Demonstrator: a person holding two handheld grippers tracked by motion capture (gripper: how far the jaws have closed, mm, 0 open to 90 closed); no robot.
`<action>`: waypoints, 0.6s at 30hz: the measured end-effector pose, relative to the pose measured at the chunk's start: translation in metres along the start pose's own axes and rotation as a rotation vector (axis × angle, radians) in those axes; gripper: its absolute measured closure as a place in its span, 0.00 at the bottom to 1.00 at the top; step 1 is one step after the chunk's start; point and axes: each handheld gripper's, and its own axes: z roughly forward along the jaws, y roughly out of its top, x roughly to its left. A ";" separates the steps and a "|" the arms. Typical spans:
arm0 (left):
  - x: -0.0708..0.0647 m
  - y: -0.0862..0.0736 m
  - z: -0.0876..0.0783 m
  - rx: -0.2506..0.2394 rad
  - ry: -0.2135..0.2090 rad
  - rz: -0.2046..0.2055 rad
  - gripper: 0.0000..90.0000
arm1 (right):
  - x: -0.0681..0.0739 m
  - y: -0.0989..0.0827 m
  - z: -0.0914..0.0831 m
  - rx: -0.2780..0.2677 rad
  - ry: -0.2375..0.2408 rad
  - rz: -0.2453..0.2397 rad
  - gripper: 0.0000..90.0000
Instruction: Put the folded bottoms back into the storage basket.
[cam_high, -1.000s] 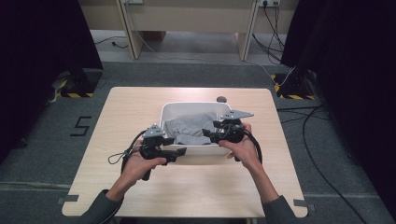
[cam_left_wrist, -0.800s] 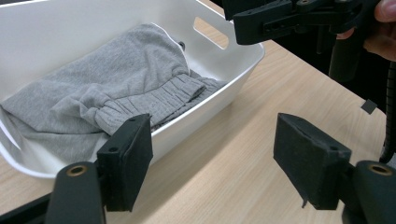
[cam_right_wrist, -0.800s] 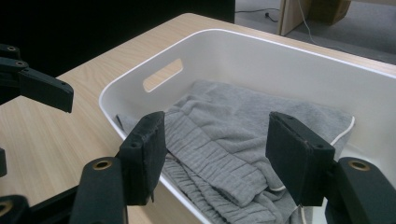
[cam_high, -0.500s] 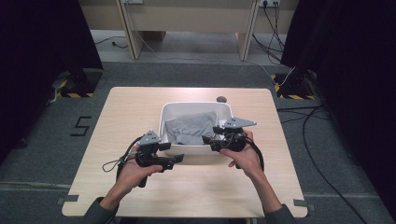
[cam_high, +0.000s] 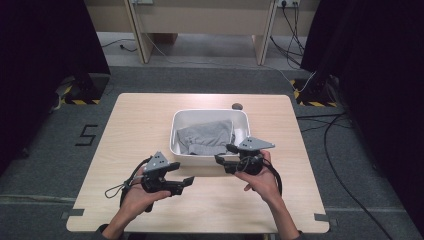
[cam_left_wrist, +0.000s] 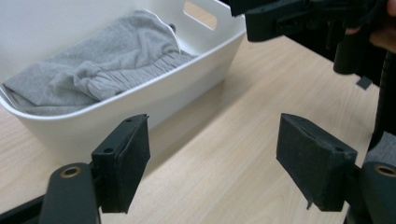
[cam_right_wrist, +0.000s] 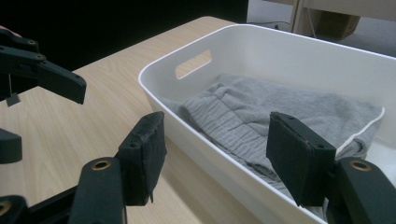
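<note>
A white bin (cam_high: 176, 131) stands mid-table with a crumpled grey cloth (cam_high: 206, 137) lying in it. My left gripper (cam_high: 189, 182) hovers over bare wood in front of the bin's near-left corner. Its jaws stand open, have just been opening, and have nothing between them. In the left gripper view (cam_left_wrist: 215, 163) the bin's wall (cam_left_wrist: 187, 81) and the cloth (cam_left_wrist: 107, 70) lie just ahead. My right gripper (cam_high: 224, 154) is at the bin's near-right rim, open, with its pads apart from the bin. In the right gripper view (cam_right_wrist: 217, 154) the bin's rim (cam_right_wrist: 196, 121) and the cloth (cam_right_wrist: 261, 112) show beyond the jaws.
A small dark round object (cam_high: 236, 106) sits on the wooden table (cam_high: 135, 125) behind the bin. Bare tabletop lies left, right and in front of the bin. Cables (cam_high: 340, 145) run over the floor on the right. A wooden desk frame (cam_high: 200, 20) stands beyond.
Both grippers have drawn back from over the bin's near edge toward the person, the left one farthest. The cloth stays in the bin.
</note>
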 end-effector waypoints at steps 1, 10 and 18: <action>-0.001 -0.001 0.000 -0.001 0.005 0.009 0.28 | 0.001 -0.001 -0.001 -0.005 0.003 0.010 0.43; -0.002 -0.012 -0.001 0.010 0.009 0.011 0.28 | 0.007 -0.010 -0.008 -0.008 0.011 0.009 0.43; 0.003 -0.027 -0.003 0.022 -0.001 -0.012 0.29 | 0.017 -0.016 -0.013 -0.015 0.032 -0.016 0.42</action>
